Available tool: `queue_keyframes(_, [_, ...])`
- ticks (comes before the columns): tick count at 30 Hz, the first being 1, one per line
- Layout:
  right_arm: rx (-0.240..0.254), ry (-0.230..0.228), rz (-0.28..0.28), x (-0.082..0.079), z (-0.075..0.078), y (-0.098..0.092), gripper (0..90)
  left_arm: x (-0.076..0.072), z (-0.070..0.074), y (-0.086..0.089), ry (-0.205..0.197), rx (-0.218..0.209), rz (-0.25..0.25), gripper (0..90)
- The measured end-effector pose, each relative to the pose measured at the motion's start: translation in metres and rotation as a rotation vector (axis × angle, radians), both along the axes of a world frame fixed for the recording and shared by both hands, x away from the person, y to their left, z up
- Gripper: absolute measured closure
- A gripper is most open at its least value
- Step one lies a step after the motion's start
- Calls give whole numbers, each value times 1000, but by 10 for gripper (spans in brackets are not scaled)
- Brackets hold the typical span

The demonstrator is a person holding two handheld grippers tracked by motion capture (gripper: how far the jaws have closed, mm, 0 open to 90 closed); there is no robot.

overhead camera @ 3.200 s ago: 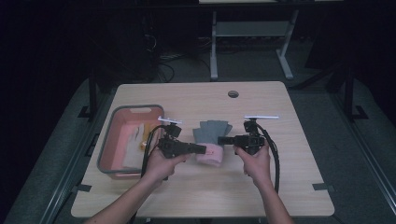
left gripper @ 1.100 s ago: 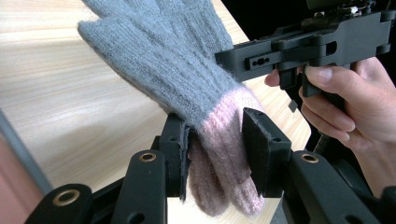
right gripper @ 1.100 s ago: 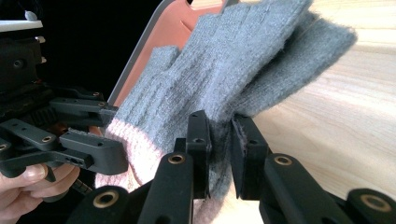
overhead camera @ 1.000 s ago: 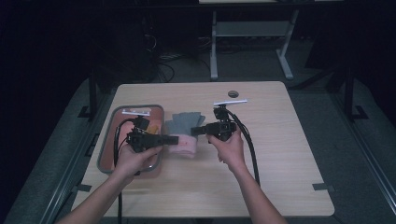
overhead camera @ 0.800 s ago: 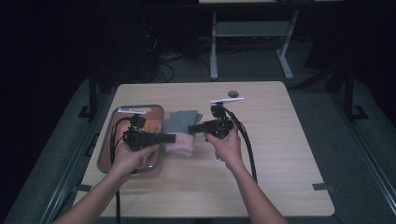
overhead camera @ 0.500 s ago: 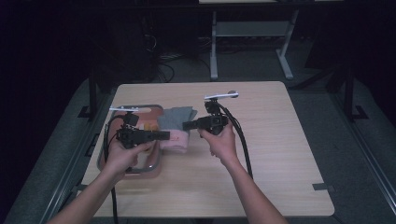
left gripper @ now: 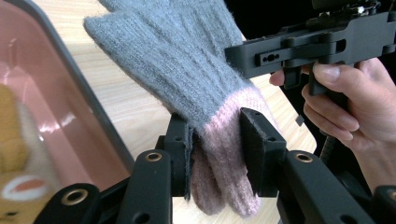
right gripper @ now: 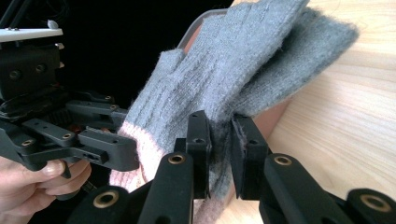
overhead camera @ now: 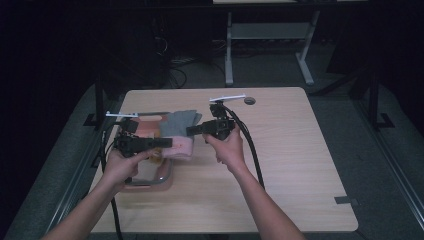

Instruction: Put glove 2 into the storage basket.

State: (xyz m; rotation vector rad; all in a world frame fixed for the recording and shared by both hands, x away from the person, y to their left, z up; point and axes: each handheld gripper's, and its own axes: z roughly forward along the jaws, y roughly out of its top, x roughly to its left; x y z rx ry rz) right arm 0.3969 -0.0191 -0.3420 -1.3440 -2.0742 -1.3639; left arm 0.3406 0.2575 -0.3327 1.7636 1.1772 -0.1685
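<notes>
- Your left hand-held gripper (left gripper: 215, 154) has just been closing and pinches the pink cuff of the glove (left gripper: 187, 70).
- Your right hand-held gripper (right gripper: 219, 144) pinches its grey edge.
- The glove is soft and light; keep both holds beside the tray (overhead camera: 150, 182).

Your glove (left gripper: 187, 70) is fuzzy ribbed knit wool, grey with a softer pink knitted cuff (left gripper: 224, 154), properly matt and a bit hairy at the edges. The 2 grippers you're holding, left gripper (left gripper: 215, 154) and right gripper (right gripper: 219, 154), look like matt black plastic with a slightly grainy printed finish, plus small brass-looking metal rivets. The table (overhead camera: 300, 165) is light wood-grain laminate, smooth with a low sheen. The bin (left gripper: 51, 116) looks like glossy pink plastic, reflective inside, with a grey rim. Inside it there's a soft plush-looking toy (left gripper: 14, 177).
</notes>
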Motion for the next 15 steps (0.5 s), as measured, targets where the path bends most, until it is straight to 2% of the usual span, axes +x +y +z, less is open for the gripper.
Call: queue_keyframes(15, [3, -13, 43, 10, 5, 29, 785, 1, 4, 26, 10, 10, 43, 684])
